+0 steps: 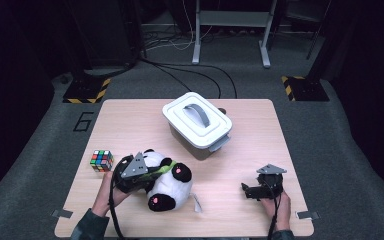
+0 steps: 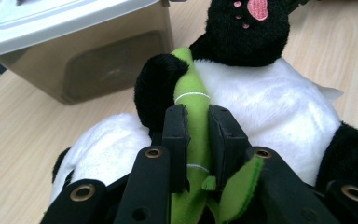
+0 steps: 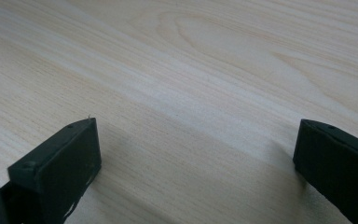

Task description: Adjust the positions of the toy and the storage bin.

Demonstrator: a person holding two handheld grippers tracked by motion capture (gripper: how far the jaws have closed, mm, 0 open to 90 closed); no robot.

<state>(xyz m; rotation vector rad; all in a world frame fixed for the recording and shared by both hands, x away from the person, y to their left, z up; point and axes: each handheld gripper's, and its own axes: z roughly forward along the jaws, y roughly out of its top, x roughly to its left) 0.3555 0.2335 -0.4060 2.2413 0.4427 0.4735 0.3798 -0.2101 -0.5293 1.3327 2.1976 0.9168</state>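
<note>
**Left gripper pinching the panda's green bamboo, right one parked with jaws wide**

So the left gripper [image 1: 147, 172] is clamped on the green felt bamboo stalk [image 2: 193, 112] that the black-and-white plush panda [image 1: 167, 182] hugs against its belly. In the left gripper view you can see both black jaws squeezed tight on the stalk, with a green felt leaf [image 2: 240, 189] poking out just beside one jaw. The panda lies on the light wooden bench [image 1: 130, 120] at the near-left side, pink-soled paws showing, and the left hand [image 1: 107, 192] comes in from the bottom edge.

Just left of the panda, near but apart from it, sits a multicoloured puzzle cube [image 1: 101, 160]. Behind the panda, around the middle of the bench, there's a white plastic storage box with a grey handle on its lid [image 1: 198, 120]; the lid is on.

The right gripper [image 1: 252, 191] is over at the near-right, well apart from the panda. Its jaws are spread wide with bare wood between them, gripping nothing, and the right hand [image 1: 275, 205] holds it low over the bench.
</note>
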